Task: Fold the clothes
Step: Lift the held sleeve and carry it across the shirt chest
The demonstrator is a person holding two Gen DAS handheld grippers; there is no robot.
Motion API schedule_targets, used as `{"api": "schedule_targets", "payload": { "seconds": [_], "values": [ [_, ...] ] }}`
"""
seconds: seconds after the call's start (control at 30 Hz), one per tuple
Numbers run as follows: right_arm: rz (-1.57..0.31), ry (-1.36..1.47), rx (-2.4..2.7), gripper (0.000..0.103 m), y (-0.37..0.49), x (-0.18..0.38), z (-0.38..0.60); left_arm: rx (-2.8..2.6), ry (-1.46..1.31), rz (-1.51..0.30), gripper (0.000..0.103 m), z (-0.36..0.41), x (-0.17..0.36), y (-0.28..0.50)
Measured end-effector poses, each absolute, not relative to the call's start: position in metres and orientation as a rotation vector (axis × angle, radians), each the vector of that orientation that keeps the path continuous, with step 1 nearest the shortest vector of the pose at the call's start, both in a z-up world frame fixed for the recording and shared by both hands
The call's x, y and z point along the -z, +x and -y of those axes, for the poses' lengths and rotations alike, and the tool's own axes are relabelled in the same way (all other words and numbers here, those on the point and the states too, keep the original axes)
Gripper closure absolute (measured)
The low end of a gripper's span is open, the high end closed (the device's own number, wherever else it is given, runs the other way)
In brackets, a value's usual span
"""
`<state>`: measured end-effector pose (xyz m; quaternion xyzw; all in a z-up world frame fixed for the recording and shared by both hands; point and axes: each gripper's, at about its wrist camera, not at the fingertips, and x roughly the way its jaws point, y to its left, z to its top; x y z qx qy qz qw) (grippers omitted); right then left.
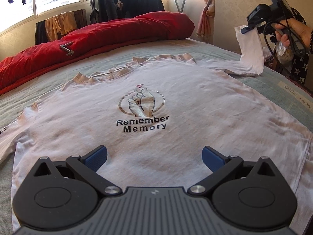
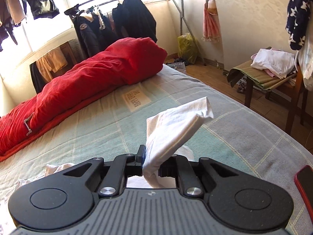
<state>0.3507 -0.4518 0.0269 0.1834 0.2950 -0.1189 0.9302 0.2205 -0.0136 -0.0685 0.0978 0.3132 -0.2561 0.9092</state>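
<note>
Right gripper: fingers nearly closed, pinching the white sleeve of the T-shirt; bunched cloth juts forward past the blue pads. In the left wrist view this gripper sits raised at upper right, held by a hand around its grip, sleeve hanging below it off the bed.

Left gripper: fingers spread wide, nothing between them, poised above the shirt's lower front, pointing down at a slant.

Shirt: thin white knit, lightly wrinkled, lying face-up and flat on the bed, printed "Remember Memory" under a hand graphic. Bed cover is pale green, checked. A rumpled red quilt lies along the far side.
</note>
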Motion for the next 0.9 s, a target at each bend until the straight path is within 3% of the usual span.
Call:
{"api": "schedule_targets", "payload": {
  "seconds": [0.4,0.9],
  "values": [
    [-0.606,0.275,0.094,0.090,0.380,-0.060,0.361,0.569,0.154,-0.627,0.001,-0.002,0.046,0.215],
    [-0.655,0.143,-0.086,0.090,0.418,-0.059,0.245,0.530,0.082,-0.552,0.001,-0.047,0.017,0.212]
  ]
}}
